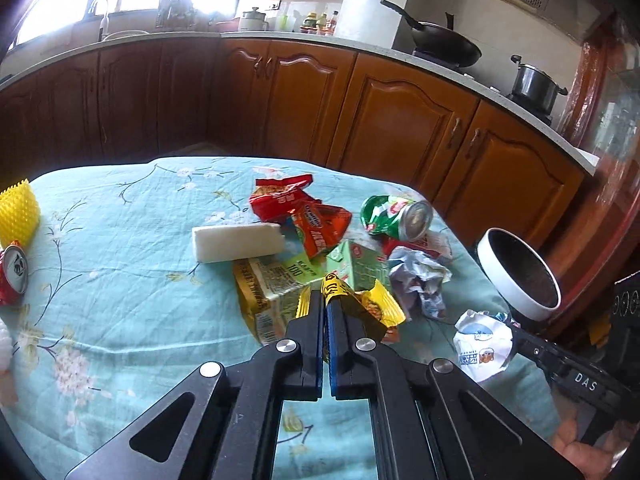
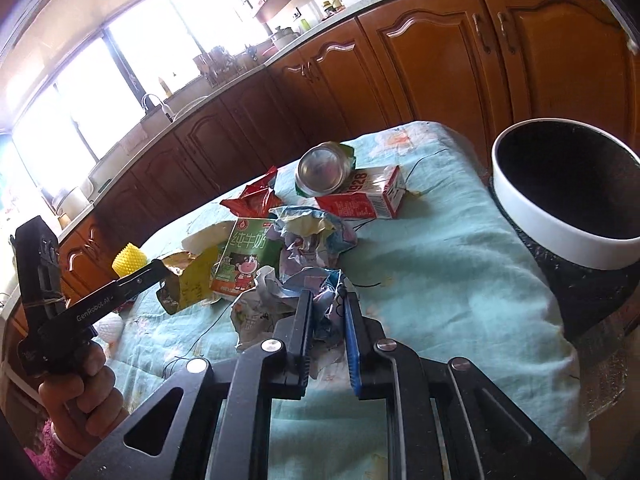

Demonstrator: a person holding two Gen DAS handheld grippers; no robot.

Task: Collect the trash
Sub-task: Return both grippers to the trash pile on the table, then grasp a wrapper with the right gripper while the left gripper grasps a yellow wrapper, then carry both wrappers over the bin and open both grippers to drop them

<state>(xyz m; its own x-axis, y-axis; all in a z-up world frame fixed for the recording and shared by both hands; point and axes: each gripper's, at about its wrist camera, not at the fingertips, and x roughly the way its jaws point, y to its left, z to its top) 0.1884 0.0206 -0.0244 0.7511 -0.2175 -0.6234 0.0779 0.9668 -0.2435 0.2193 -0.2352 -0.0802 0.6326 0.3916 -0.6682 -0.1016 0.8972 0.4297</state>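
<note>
- The left gripper (image 1: pixel 325 300) has its black fingers pressed together on a yellow crinkled snack wrapper (image 1: pixel 374 306), pinching its edge between the blue pads.
- The right gripper (image 2: pixel 327 304) has its fingers clamped, a little apart, on a crumpled white and blue paper wrapper (image 2: pixel 320 286); the left-wrist view shows this wrapper (image 1: pixel 482 340) at the gripper's tip, near the right edge of the tabletop.
- Both wrappers sit at the near side of a trash pile on the tabletop, which is covered by a pale blue floral cloth (image 1: pixel 120 240).
- In the pile: a green milk carton (image 2: pixel 246 260), a red and white carton marked 1928 (image 2: pixel 360 198), a dented green drink can (image 1: pixel 396 216), red snack bags (image 1: pixel 280 198), a white foam block (image 1: pixel 238 242) and a ball of crumpled paper (image 1: pixel 418 280).
- A round white-rimmed bin with a black liner (image 2: pixel 568 192) stands just beside the tabletop's right edge.
- A red can (image 1: pixel 12 276) and a yellow ridged sponge (image 1: pixel 18 212) lie well apart at the left.
</note>
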